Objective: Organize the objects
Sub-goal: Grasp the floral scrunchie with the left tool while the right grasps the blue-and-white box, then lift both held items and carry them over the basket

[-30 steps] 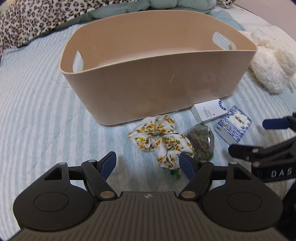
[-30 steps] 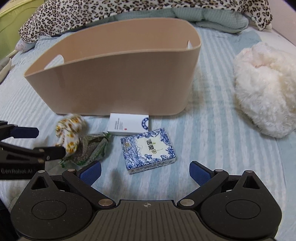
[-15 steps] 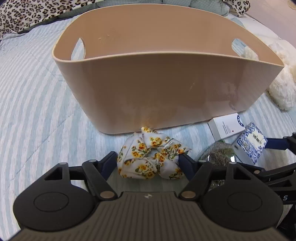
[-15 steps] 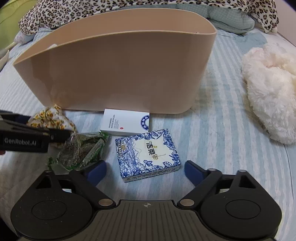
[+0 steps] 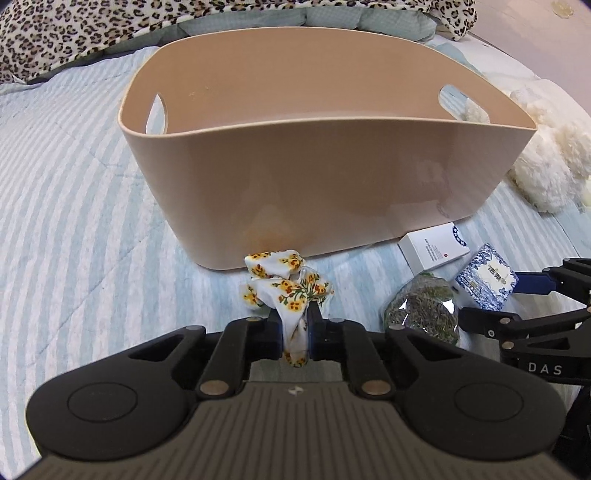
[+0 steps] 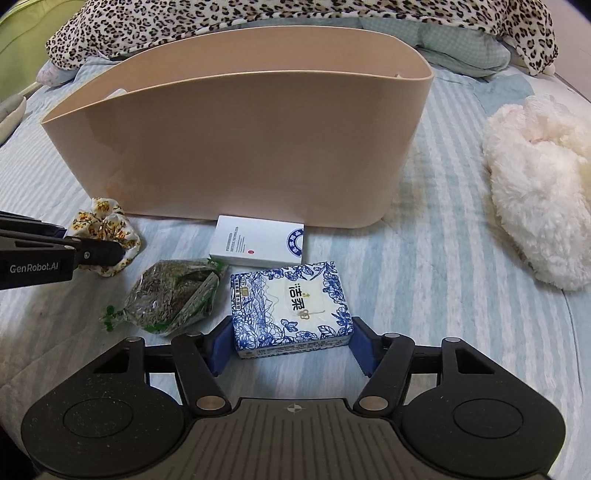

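1. Jaws on my left gripper [image 5: 295, 332] are pressed in on the scrunchie [image 5: 286, 286], pinching a fold of its floral cloth between the pads while the rest bunches out ahead at 12 o'clock.
2. Jaws on my right gripper [image 6: 291, 347] are spread, one pad on each side of the tissue pack [image 6: 291, 306]; I cannot tell whether either pad touches it.
3. From the left wrist view, the bin [image 5: 332, 184] stands at 12 o'clock on the striped bedspread [image 5: 74, 221], its near wall just beyond the scrunchie. I see cut-out handles in both end walls.
4. At 2 o'clock of my left gripper lies the herb bag [image 5: 421, 308], and past it the white box [image 5: 436, 245] rests against the foot of the bin.
5. My right gripper shows at 3 o'clock in that view, with the tissue pack between its fingers [image 5: 532, 282].
6. From the right wrist view, the herb bag [image 6: 173, 295] lies at 10 o'clock, just beside the tissue pack, and the white box [image 6: 258, 240] sits at 12 o'clock, between pack and bin [image 6: 258, 147].
7. My left gripper [image 6: 110, 254] enters at 9 o'clock with the scrunchie [image 6: 107, 225] at its tip.
8. A fluffy white toy [image 6: 535, 203] lies at 2 o'clock, well apart from the boxes.
9. Leopard-print fabric [image 6: 258, 14] is heaped behind the bin at 12 o'clock.
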`<state>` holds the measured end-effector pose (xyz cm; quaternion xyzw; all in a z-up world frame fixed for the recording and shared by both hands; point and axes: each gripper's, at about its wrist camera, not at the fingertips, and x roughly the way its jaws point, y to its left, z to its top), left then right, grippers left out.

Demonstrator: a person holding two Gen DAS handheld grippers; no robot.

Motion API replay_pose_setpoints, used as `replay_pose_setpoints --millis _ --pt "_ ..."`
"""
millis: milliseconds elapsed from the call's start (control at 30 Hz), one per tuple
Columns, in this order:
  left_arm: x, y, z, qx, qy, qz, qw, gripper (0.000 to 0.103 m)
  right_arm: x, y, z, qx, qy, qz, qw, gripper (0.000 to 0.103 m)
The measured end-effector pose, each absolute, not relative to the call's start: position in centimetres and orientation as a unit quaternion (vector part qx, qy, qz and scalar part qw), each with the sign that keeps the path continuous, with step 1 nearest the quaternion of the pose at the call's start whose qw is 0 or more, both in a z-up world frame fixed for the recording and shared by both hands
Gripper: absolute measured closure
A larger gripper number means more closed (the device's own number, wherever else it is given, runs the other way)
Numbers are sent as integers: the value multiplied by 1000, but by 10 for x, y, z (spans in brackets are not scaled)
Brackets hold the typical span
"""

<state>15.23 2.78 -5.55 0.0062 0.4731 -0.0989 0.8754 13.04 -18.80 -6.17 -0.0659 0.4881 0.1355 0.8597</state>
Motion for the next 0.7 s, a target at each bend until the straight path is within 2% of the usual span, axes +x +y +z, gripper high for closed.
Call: replay_pose_setpoints --millis 300,700 --pt "138 27 -42 8 462 -91 882 91 121 -195 -39 -42 482 127 866 42" --pt "114 31 7 -9 417 -93 904 91 104 -204 15 -18 422 137 896 42"
